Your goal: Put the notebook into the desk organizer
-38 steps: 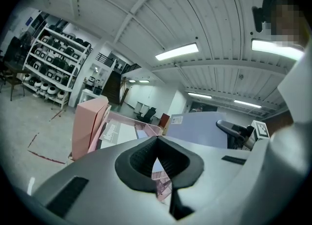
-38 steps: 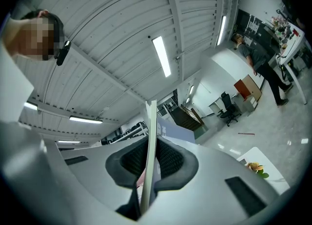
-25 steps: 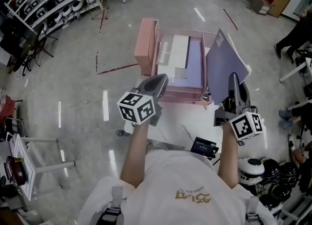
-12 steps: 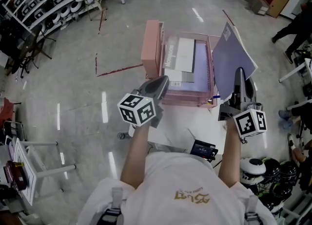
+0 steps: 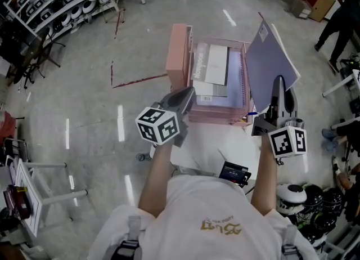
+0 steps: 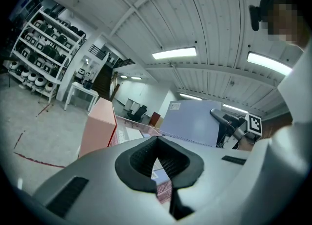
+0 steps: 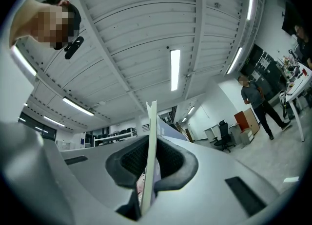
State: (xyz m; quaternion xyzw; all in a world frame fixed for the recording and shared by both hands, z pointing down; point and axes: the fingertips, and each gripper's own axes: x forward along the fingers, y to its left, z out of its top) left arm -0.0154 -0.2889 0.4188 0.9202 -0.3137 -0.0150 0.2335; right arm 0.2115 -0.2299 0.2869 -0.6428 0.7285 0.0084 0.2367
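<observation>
Grey left gripper is hovering shut and empty before the pink desk organizer | right gripper is clamping the lower edge of the lavender notebook, holding it upright beside the organizer's right wall | next: tipping it leftward, clearing the rim, is looking wisest.

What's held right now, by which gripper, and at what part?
The right gripper is shut on the notebook, pinching its lower edge, with the cover rising above the jaws. The left gripper is shut with nothing in it.
</observation>
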